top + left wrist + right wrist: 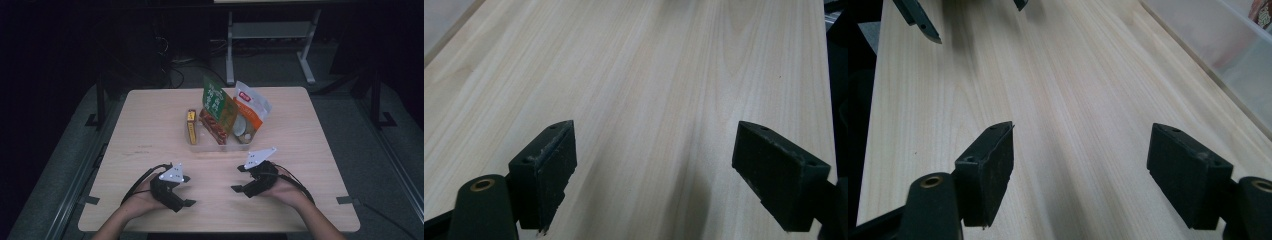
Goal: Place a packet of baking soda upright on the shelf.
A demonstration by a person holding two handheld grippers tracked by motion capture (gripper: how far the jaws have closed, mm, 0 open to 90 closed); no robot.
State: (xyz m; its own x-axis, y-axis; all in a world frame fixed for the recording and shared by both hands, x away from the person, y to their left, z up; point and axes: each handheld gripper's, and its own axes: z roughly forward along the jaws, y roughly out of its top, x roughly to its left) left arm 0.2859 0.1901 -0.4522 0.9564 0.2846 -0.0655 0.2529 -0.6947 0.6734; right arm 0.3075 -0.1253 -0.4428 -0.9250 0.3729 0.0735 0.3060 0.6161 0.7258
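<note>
Both grippers rest low over the near part of a light wooden table (pixel 150 125), each held in a hand. My left gripper (pixel 187 191) points right, toward the table's middle. In the left gripper view my left gripper (pixel 656 150) stands open, with bare wood between its black pads. My right gripper (pixel 239 179) points left and faces it. In the right gripper view my right gripper (pixel 1080 145) is open too and holds nothing. The left gripper's fingertips (pixel 918 20) show at the top left of that view.
A clear shallow tray (pixel 200 146) stands at the table's middle back; its wall (pixel 1228 45) runs beside the right gripper. It holds a yellow box (pixel 191 126), a green packet (pixel 218 100), a red packet (pixel 212 125) and an orange-and-white bag (pixel 250 107). Dark floor surrounds the table.
</note>
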